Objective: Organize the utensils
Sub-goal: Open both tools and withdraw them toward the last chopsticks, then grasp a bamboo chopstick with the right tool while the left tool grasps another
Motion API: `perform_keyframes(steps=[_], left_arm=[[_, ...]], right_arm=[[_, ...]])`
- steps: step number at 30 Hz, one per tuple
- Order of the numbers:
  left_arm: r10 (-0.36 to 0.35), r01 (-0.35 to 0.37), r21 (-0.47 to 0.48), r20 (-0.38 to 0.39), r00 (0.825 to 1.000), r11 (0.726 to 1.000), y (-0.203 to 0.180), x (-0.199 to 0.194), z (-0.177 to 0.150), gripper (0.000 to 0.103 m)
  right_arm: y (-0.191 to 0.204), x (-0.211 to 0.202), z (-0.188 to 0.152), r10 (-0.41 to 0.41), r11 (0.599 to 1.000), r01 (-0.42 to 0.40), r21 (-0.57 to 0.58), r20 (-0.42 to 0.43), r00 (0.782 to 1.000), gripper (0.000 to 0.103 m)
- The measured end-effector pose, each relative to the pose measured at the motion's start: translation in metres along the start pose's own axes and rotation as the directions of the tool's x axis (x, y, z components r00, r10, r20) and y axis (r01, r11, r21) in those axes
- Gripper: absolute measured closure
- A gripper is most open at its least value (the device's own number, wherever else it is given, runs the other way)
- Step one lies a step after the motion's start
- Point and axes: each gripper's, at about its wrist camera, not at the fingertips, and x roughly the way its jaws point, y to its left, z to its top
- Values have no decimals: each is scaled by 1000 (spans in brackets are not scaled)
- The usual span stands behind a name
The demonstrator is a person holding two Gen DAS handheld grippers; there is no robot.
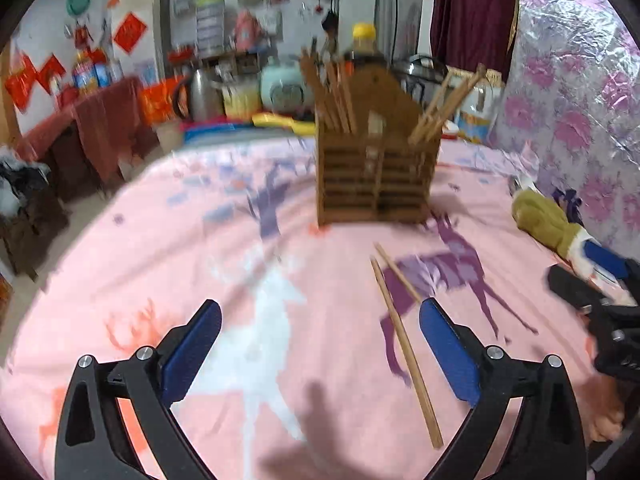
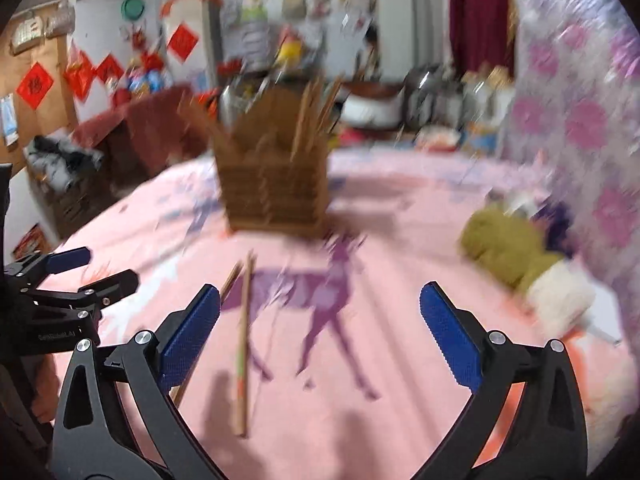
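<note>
A: Nearest to us, our left hand-held gripper [image 1: 320, 316] hangs over the pink deer-print sheet [image 1: 160, 248] with its blue pads [image 1: 192, 356] spread wide, nothing between them.

B: Our right hand-held gripper [image 2: 320, 312] is the same: pads [image 2: 450, 340] spread wide, pinching nothing. In the left wrist view its dark frame shows at about 3 o'clock.

A: Just ahead of the left one, at roughly 1 o'clock, we see two loose wooden chopsticks [image 1: 404, 344] lying flat on the sheet. The longer one runs down between our fingers, nearer the right pad; the shorter one's near end slips behind that pad.

B: From the right wrist we find that pair [image 2: 243, 344] at about 11 o'clock, one partly behind our left pad. The view is blurred, so we cannot tell whether the two touch.

A: Farther out, near 12 o'clock, the slatted wooden holder [image 1: 376, 172] stands upright on the sheet, chopsticks [image 1: 332, 96] standing in its left and right compartments.

B: At 3 o'clock an olive plush toy [image 2: 504, 248] lies by the flowered cover [image 2: 580, 120].

A: Farthest off, we see a yellow-capped bottle [image 1: 364, 46] behind the holder.
</note>
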Motion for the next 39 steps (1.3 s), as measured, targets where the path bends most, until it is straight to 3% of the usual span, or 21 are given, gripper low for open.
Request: perform_keyframes(steps=[3, 7, 11, 14, 18, 26, 29, 31, 32, 33, 37, 39], left_arm=[[-56, 55, -26, -33, 998, 998, 4, 3, -2, 6], [-26, 26, 9, -46, 999, 1000, -1, 7, -4, 6], [-4, 8, 65, -64, 998, 998, -15, 11, -5, 6], [-1, 9, 97, -86, 996, 995, -22, 17, -8, 6], [-45, 63, 132, -133, 990, 989, -30, 22, -15, 6], [-83, 159, 267, -273, 958, 951, -54, 37, -46, 6], [-11, 93, 327, -246, 969, 940, -57, 39, -50, 4], [104, -37, 338, -182, 978, 940, -46, 44, -44, 4], [206, -146, 327, -155, 966, 934, -34, 51, -40, 4], [256, -201, 295, -161, 953, 934, -20, 58, -35, 4], [190, -165, 122, -244, 951, 979, 21, 66, -24, 5], [186, -157, 131, -248, 951, 979, 18, 67, -26, 5]], right_arm=[[10, 9, -5, -26, 998, 24, -54, -35, 999, 7], [18, 12, -11, -50, 994, 45, -99, -55, 997, 7], [14, 25, -15, -55, 995, 43, -91, -133, 990, 7], [6, 29, -15, -44, 998, 36, -47, -165, 985, 7], [-17, 27, -10, -18, 997, 30, 71, -165, 986, 7], [-30, 27, -7, -19, 990, 40, 135, -159, 987, 7], [-28, 26, -7, -29, 992, 47, 119, -155, 988, 7], [-28, 25, -7, -28, 992, 47, 119, -154, 988, 7], [-28, 25, -7, -25, 992, 44, 121, -156, 988, 7], [-28, 25, -7, -20, 992, 40, 123, -158, 987, 7], [-21, 24, -8, -10, 995, 25, 98, -157, 987, 7], [-16, 24, -11, -4, 997, 16, 75, -164, 986, 7]])
